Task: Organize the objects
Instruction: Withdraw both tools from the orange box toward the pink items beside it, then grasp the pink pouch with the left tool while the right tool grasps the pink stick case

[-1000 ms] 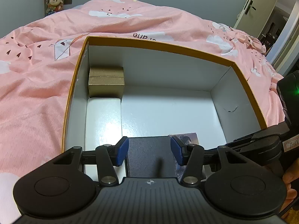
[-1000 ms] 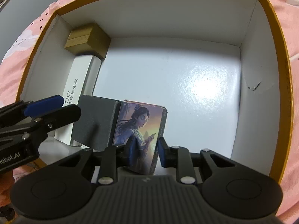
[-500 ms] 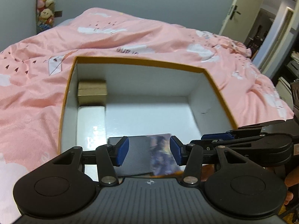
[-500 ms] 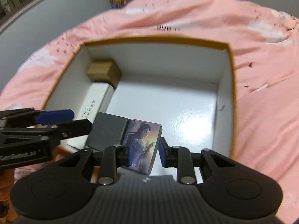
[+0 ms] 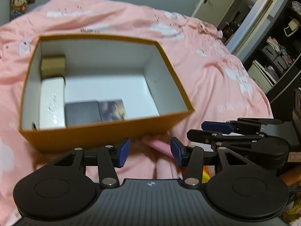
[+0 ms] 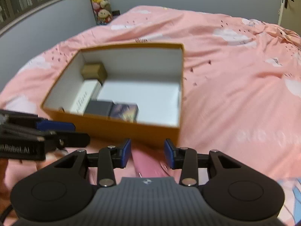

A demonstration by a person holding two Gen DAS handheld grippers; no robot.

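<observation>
An orange box [image 5: 94, 133] [image 6: 122, 130] with white inside walls sits on the pink bed. Along its left and near sides lie a gold box [image 5: 53, 66] [image 6: 94, 71], a long white box [image 5: 51, 103] [image 6: 84, 96], a dark grey box [image 5: 81, 113] [image 6: 98, 108] and an illustrated box [image 5: 112, 110] [image 6: 124, 111]. My left gripper [image 5: 150, 153] hangs in front of the orange box with its jaws closing on nothing. Beside it, my right gripper [image 6: 147, 153] has its jaws opening, also empty. A blurred pink oblong thing [image 6: 148, 163] lies on the cover below the fingers.
The pink bedcover [image 6: 235, 94] spreads around the orange box. Plush toys [image 6: 100, 5] hang on the far wall. A door [image 5: 210, 0] and dark shelves [image 5: 278, 52] stand to the right of the bed.
Both grippers have drawn back and up out of the orange box. The right gripper has let go of the illustrated box, which now rests inside beside the grey box.
</observation>
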